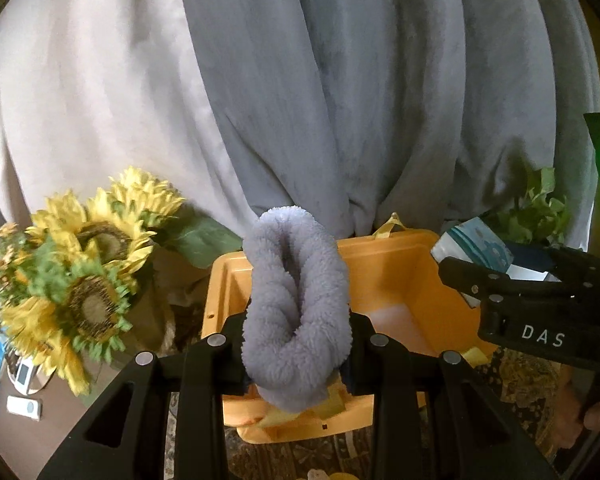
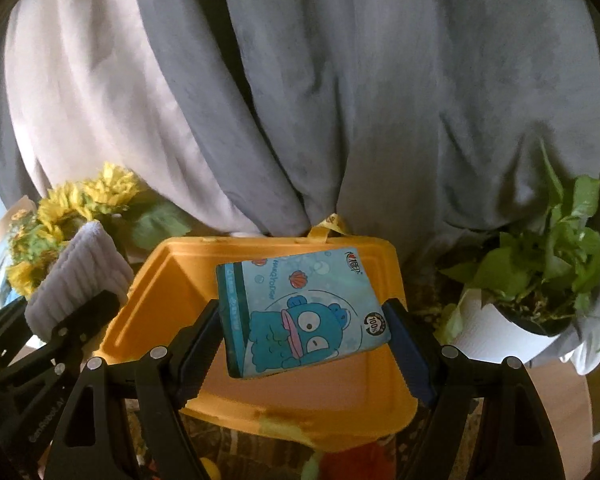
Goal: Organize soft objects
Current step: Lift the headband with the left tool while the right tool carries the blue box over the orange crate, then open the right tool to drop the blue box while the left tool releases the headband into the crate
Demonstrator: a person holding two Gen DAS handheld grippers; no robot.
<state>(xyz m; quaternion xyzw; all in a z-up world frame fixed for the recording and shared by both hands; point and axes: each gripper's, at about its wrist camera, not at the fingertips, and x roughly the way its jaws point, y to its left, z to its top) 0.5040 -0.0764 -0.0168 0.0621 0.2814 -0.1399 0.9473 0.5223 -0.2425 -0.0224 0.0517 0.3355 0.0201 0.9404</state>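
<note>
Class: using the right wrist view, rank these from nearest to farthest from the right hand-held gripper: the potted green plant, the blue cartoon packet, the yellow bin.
1. Blue cartoon packet: gripped between the right hand-held gripper's fingers.
2. Yellow bin: directly beneath and behind the packet.
3. Potted green plant: off to the right, beyond the bin.

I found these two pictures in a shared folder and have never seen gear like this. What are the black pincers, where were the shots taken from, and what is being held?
Each picture comes from a camera mounted on a hand-held two-finger gripper, looking along its fingers. No robot: a person holds one in each hand. The left gripper is clamped on a folded, fluffy lavender cloth. The right gripper is clamped on a blue cartoon-printed packet. Both hover over an open yellow bin. Around it stand sunflowers and a potted green plant, with grey curtains behind.
</note>
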